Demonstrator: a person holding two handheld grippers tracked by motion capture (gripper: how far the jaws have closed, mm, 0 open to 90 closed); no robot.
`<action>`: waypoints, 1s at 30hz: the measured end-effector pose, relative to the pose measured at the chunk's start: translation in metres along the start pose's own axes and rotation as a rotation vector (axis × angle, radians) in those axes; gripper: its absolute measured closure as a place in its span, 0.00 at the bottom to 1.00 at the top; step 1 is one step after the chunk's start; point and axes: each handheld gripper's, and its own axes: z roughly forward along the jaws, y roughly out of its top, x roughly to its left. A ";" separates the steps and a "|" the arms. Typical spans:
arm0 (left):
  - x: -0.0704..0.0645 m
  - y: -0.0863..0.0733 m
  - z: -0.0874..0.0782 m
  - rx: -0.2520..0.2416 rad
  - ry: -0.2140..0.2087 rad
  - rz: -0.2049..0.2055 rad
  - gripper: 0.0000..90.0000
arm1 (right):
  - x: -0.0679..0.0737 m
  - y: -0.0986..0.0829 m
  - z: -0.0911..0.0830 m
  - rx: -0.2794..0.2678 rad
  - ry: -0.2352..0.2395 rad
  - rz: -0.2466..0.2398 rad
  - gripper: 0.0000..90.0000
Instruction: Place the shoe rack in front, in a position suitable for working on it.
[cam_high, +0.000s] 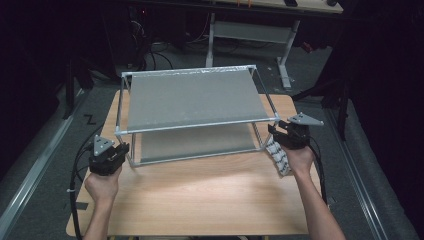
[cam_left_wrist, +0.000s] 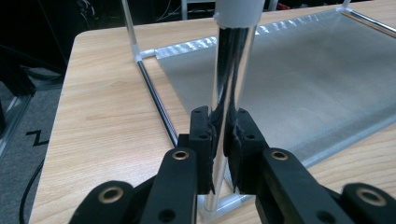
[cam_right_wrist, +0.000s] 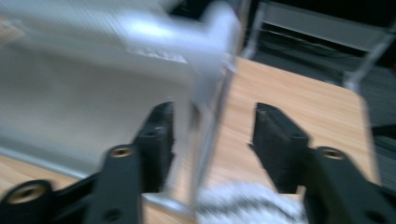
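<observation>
the two-tier metal rack (cam_high: 192, 100) stands in the middle of the wooden table (cam_high: 210, 195), long side running left to right, its near corner posts upright. the near left post (cam_left_wrist: 232, 74) sits clamped between the jaws of the left gripper (cam_left_wrist: 223, 140), low near its foot. the near right post (cam_right_wrist: 208, 135) runs up between the spread jaws of the right gripper (cam_right_wrist: 212, 140), nearer one jaw, not yet pinched; that view is blurred. a patterned cloth (cam_high: 279, 156) lies just beside the right hand (cam_high: 300, 159). closing on the right post looks like the next need
</observation>
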 end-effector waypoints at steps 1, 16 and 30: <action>-0.001 0.000 0.000 -0.001 -0.010 0.007 0.90 | -0.009 -0.013 -0.002 0.015 -0.018 0.017 0.45; -0.012 -0.001 -0.002 -0.020 -0.046 0.027 0.90 | -0.042 -0.099 0.021 0.314 -0.120 0.091 0.56; -0.030 -0.001 0.000 -0.036 -0.098 0.055 0.90 | -0.042 -0.109 -0.008 0.234 -0.103 0.089 0.91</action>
